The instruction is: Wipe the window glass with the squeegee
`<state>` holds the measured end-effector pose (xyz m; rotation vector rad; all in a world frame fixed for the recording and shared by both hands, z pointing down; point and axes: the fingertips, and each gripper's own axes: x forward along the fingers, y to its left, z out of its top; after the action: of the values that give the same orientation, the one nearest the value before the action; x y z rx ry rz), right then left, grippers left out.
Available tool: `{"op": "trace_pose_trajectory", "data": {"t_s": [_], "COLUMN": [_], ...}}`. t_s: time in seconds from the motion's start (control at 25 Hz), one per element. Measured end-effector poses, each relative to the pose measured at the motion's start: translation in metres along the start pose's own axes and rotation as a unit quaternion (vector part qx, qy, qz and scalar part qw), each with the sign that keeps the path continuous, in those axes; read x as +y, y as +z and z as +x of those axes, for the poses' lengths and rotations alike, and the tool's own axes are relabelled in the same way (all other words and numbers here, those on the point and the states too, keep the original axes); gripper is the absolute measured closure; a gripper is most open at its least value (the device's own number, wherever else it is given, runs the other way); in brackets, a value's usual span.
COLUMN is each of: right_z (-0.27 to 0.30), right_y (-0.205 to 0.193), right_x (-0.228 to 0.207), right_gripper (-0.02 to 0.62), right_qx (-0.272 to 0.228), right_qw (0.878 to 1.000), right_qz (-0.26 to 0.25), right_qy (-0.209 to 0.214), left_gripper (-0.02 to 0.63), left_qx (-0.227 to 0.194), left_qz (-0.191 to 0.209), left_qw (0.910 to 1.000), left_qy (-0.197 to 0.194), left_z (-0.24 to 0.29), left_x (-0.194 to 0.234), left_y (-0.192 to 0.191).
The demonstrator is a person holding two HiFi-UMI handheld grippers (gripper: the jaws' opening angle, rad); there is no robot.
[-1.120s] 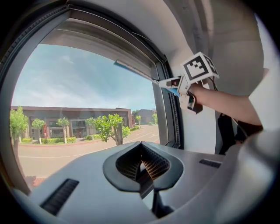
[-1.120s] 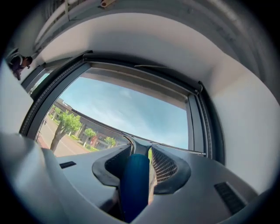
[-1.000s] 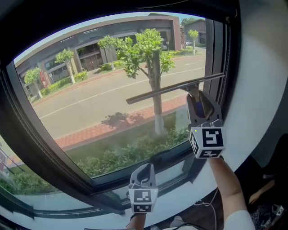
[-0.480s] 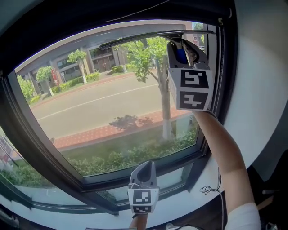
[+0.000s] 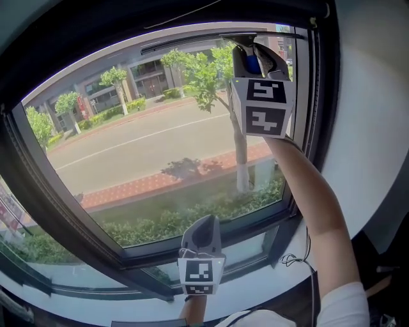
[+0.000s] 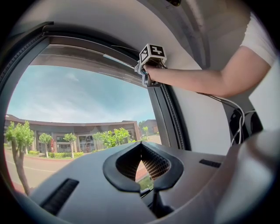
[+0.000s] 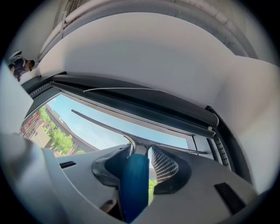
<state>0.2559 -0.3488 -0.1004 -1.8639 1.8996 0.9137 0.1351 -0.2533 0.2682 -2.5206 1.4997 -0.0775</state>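
Observation:
The squeegee's thin blade (image 5: pixel 192 41) lies against the window glass (image 5: pixel 147 147) along its top edge. My right gripper (image 5: pixel 257 52) is raised on an outstretched arm and is shut on the squeegee's blue handle (image 7: pixel 133 183). In the right gripper view the blade (image 7: pixel 109 127) runs across the pane just under the dark upper frame. My left gripper (image 5: pixel 203 228) hangs low by the bottom frame, shut with nothing in it (image 6: pixel 140 144). The left gripper view shows the right gripper (image 6: pixel 146 74) up at the top right corner of the window.
A dark window frame (image 5: pixel 308 128) borders the glass on the right, with a white wall (image 5: pixel 370 128) beyond it. A dark blind housing (image 5: pixel 128 19) runs above. The white sill (image 5: pixel 268 276) lies below, with a cable (image 5: pixel 295 260) hanging by it.
My right gripper has carried the squeegee from the middle right of the pane up to its top edge. The left gripper has stayed low.

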Motion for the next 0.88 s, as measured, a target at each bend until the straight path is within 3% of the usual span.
{"op": "trace_pose_trajectory", "data": {"t_s": [0.88], "right_z": [0.002], "right_y": [-0.021], "right_x": [0.009], "right_gripper": [0.445], "right_qx": [0.019], "right_qw": [1.000], "right_qz": [-0.007], "right_qy": [-0.007], "left_gripper": [0.603], "left_qx": [-0.016], "left_qz": [-0.017], "left_qw": [0.9996], "left_qy": [-0.016], "left_z": [0.003], "left_x": [0.008], "left_y": [-0.004]}}
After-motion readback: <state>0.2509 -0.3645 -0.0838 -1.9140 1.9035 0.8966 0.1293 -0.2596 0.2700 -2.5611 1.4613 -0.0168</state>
